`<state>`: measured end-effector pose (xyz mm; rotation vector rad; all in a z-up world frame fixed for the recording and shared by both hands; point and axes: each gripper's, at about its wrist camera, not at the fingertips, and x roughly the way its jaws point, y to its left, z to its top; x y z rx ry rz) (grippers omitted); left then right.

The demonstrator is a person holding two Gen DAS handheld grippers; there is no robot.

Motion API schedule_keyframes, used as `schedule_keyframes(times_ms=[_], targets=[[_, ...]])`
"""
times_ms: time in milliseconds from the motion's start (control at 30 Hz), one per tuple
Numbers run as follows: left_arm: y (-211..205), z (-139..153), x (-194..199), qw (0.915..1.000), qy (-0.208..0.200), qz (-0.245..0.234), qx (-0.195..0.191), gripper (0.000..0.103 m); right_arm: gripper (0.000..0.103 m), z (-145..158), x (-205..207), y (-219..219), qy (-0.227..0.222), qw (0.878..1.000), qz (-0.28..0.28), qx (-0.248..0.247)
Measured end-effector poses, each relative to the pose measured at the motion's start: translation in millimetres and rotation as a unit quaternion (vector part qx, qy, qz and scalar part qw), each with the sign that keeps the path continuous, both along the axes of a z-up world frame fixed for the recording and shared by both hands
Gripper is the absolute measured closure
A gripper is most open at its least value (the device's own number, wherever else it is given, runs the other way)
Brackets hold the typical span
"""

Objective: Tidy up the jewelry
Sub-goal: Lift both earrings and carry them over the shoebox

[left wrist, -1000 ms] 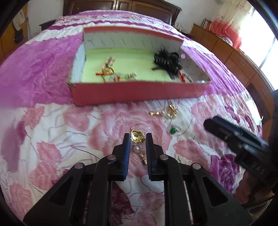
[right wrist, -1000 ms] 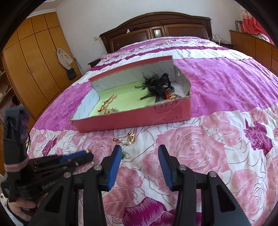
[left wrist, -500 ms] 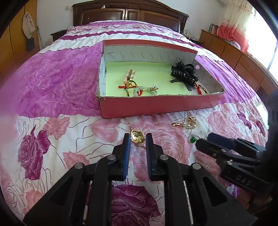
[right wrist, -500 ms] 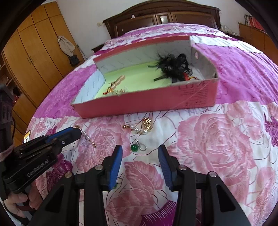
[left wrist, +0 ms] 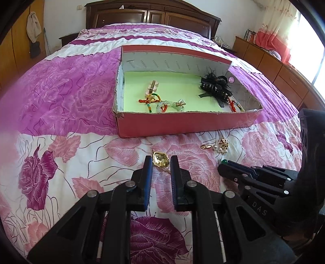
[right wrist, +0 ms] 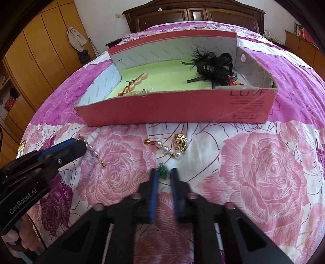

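Observation:
My left gripper (left wrist: 160, 161) is shut on a gold pearl-drop earring (left wrist: 160, 160), whose pearl chain (right wrist: 93, 152) hangs below the jaws in the right wrist view. My right gripper (right wrist: 163, 172) has narrowed around a green-stone earring (right wrist: 162, 170) lying on the bedspread; its fingers (right wrist: 153, 182) look blurred. A second gold and pearl earring (right wrist: 178, 143) lies just beyond it, also seen in the left wrist view (left wrist: 222, 144). The red box (left wrist: 182, 123) with a green floor stands further back on the bed.
Inside the box lie a black feathered hair clip (left wrist: 216, 86), a red-green bracelet with beads (left wrist: 156, 101) and a pink hair clip (left wrist: 152, 85). A wooden headboard (left wrist: 152, 16), wardrobe (right wrist: 30, 50) and dresser (left wrist: 274, 67) surround the bed.
My right gripper has moved forward and closed from wide open to narrow around the green earring. My left gripper has lifted slightly with the gold earring held.

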<state>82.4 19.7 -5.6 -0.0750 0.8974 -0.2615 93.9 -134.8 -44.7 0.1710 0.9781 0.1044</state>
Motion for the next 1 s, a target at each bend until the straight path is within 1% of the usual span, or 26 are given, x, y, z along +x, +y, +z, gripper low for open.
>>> schedule_keyframes(times_ms=[233, 400, 600, 833, 1000], targets=[[-1, 6, -2, 1.0000, -0.006, 0.002, -0.003, 0.094, 0.092, 5, -5, -9, -0.009, 1.000, -0.002, 0.030], [-3, 13, -6, 0.9999, -0.016, 0.001, -0.002, 0.094, 0.092, 14, -13, -14, -0.028, 0.999, -0.001, 0.045], [-8, 21, -9, 0.9994, -0.035, 0.000, -0.006, 0.094, 0.092, 27, -25, -20, -0.058, 0.997, 0.000, 0.049], [-12, 36, -16, 0.9971, -0.076, 0.000, -0.010, 0.094, 0.092, 45, -38, -21, -0.107, 0.994, -0.003, 0.035], [-15, 47, -20, 0.9937, -0.111, 0.003, -0.016, 0.094, 0.092, 58, -44, -25, -0.144, 0.989, -0.005, 0.025]])
